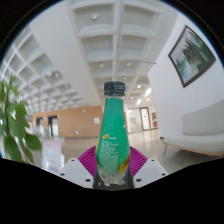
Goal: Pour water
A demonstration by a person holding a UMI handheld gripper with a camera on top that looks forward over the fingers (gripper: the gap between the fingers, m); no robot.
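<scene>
Gripper view, 1 frame.

Item 1: bottle. Green plastic, dark screw cap on, label with pale print around the body. It stands upright between the 2 fingers of the claw, directly ahead of the camera. Liquid level cannot be read through the label.

Item 2: claw. The pink pads sit close against the lower body of the bottle on the left and on the right, with no gap visible on either side. Judged narrowly open to bottle width and clamped on the bottle. The bottle's base is hidden, so whether it rests on a worktop or hangs lifted cannot be told.

Item 3: surroundings. A leafy plant near, at the left. A framed picture on the right wall, a pale sofa below it. A coffered ceiling runs into the far hall. No cup or other receiving vessel is in sight.

Step in hand, judged: bottle grasped, carry phase, pouring not yet begun. The cap appears closed, so no water can leave as things stand.

Next move calls for: a receiving vessel brought ahead of the claw, the cap dealt with, then a slow tilt with the mouth held over the vessel's opening.
</scene>
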